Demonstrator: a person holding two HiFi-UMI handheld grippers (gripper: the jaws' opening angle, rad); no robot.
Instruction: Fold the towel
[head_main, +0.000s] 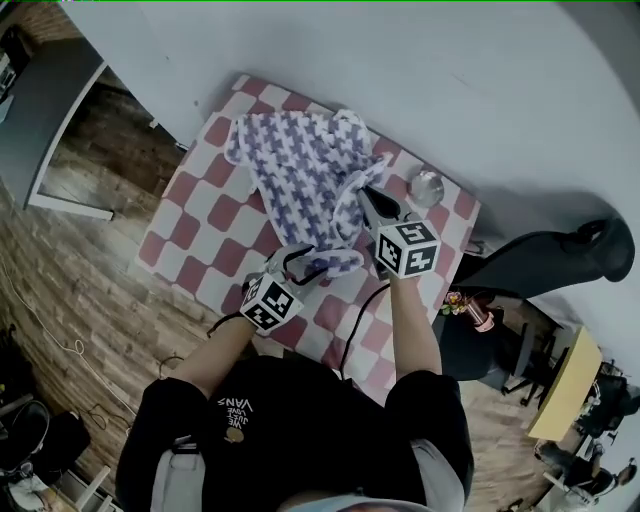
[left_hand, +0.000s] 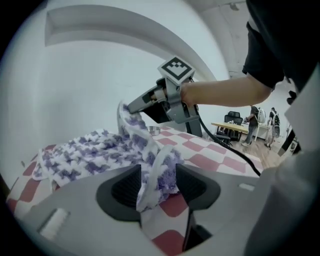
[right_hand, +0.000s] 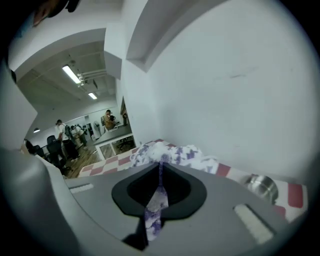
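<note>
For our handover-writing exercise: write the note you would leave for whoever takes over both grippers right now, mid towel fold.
Left gripper: closed on a bunched part of the towel at its near edge.
Right gripper: shut on a thin edge, lifted above the checkered table.
The rest of the towel lies crumpled toward the table's far side.
Done: both grips taken.
Left: spread it flat, then fold.

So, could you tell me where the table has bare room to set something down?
Bare checks lie between the towel and the left edge of the table. The right is crowded: left hand-held gripper, right hand-held gripper, metal bowl.
</note>
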